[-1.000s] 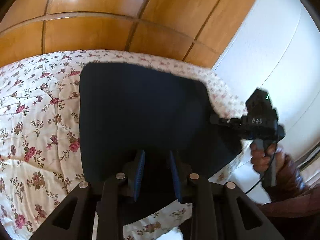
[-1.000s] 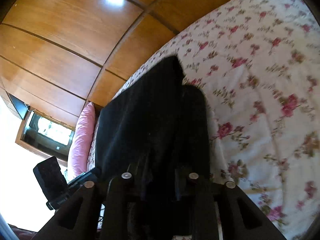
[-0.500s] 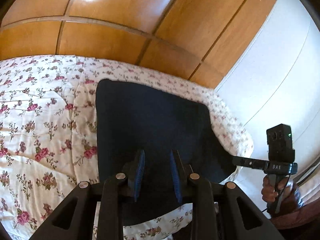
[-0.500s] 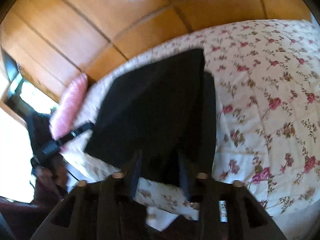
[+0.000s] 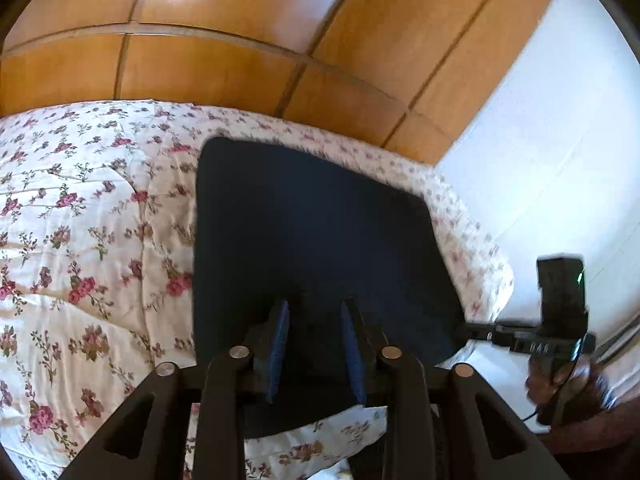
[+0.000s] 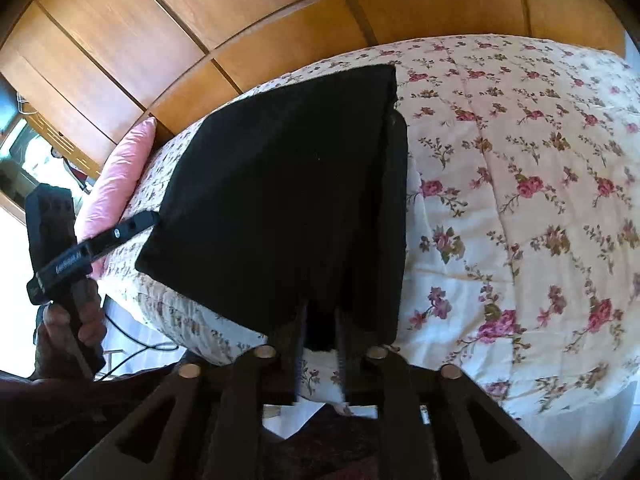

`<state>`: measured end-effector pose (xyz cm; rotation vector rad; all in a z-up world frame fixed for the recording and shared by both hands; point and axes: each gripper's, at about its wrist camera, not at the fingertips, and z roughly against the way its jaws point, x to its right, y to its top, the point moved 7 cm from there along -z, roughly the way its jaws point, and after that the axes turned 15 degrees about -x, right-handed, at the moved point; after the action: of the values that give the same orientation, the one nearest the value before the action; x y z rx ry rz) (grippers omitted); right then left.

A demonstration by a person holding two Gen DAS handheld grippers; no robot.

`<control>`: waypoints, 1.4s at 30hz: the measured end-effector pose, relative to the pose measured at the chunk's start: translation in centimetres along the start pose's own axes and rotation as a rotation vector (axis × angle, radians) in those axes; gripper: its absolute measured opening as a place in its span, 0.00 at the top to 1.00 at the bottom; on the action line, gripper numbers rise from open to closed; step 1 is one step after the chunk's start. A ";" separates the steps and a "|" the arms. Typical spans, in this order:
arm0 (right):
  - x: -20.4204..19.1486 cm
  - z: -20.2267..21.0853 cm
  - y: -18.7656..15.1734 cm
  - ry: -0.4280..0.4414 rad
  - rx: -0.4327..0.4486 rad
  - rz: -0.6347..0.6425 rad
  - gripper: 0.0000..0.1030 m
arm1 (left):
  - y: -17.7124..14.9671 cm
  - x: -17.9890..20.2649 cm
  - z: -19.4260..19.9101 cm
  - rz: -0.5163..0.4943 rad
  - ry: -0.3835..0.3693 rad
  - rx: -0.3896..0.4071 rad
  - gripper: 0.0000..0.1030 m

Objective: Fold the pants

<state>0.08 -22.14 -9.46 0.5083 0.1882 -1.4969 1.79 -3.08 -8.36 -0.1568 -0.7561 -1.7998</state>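
Pants (image 5: 312, 248) lay folded into a dark, near-square block on the flowered bedspread (image 5: 80, 240), close to the near edge of the bed, with wooden panelling (image 5: 240, 60) behind. Starting on the left: the left gripper (image 5: 314, 344) pointed down at the near hem, and its blue pads (image 5: 278, 344) stood on either side of the cloth with a gap showing. Those jaws were opening, the fabric between them but not pinched, as far as the dark cloth let me judge. Over to the right, the right gripper (image 6: 320, 344) sat at the near corner of the block, where a narrower layer peeked out along the right side. Its jaws were opening too, with a tongue of black cloth between the fingers (image 6: 298, 344); whether they were pressing on it I could not tell, since black lay on black there. A pink pillow (image 6: 120, 176) rested at the far left corner of the bed in that view.

Handling call: this looked like soft, light, limp fabric that would sag and slide apart if lifted by one layer. For another fold, the grip should take every layer at once, at the two near corners, and carry them over together.
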 end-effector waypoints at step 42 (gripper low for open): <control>-4.2 -0.6 15.8 -0.271 0.334 -0.008 0.31 | 11.0 -6.7 -3.2 0.108 0.321 0.033 0.65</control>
<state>15.29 -18.17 -4.91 0.5626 -0.2766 -1.5961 14.90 -1.40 -9.41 0.1095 -0.5369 -1.6567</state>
